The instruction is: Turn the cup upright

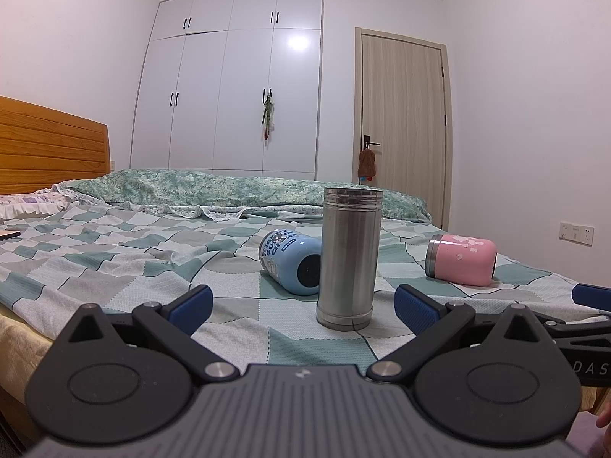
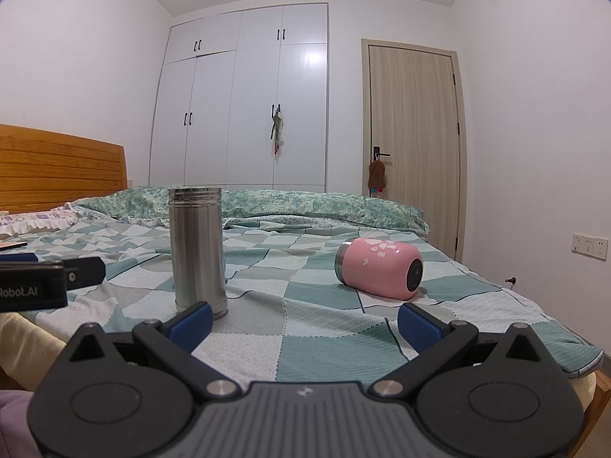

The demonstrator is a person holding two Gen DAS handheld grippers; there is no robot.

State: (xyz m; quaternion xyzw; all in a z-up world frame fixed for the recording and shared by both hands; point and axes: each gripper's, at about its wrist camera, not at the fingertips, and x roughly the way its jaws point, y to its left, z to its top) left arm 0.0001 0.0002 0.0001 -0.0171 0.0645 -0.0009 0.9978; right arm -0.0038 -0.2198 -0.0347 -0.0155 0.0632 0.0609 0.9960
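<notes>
A steel cup (image 1: 348,257) stands upright on the bed; it also shows in the right wrist view (image 2: 198,248). A blue cup (image 1: 292,263) lies on its side just behind and left of it. A pink cup (image 1: 462,260) lies on its side to the right, also in the right wrist view (image 2: 380,269). My left gripper (image 1: 303,305) is open and empty, just short of the steel cup. My right gripper (image 2: 303,318) is open and empty, a little short of the pink cup. The blue cup is hidden in the right wrist view.
The bed has a checked green sheet (image 1: 114,267) and a rolled quilt (image 1: 229,187) at the back. A wooden headboard (image 1: 49,141) is at left. A wardrobe (image 1: 236,84) and door (image 1: 401,122) stand behind. The right gripper's tip shows in the left wrist view (image 1: 592,295).
</notes>
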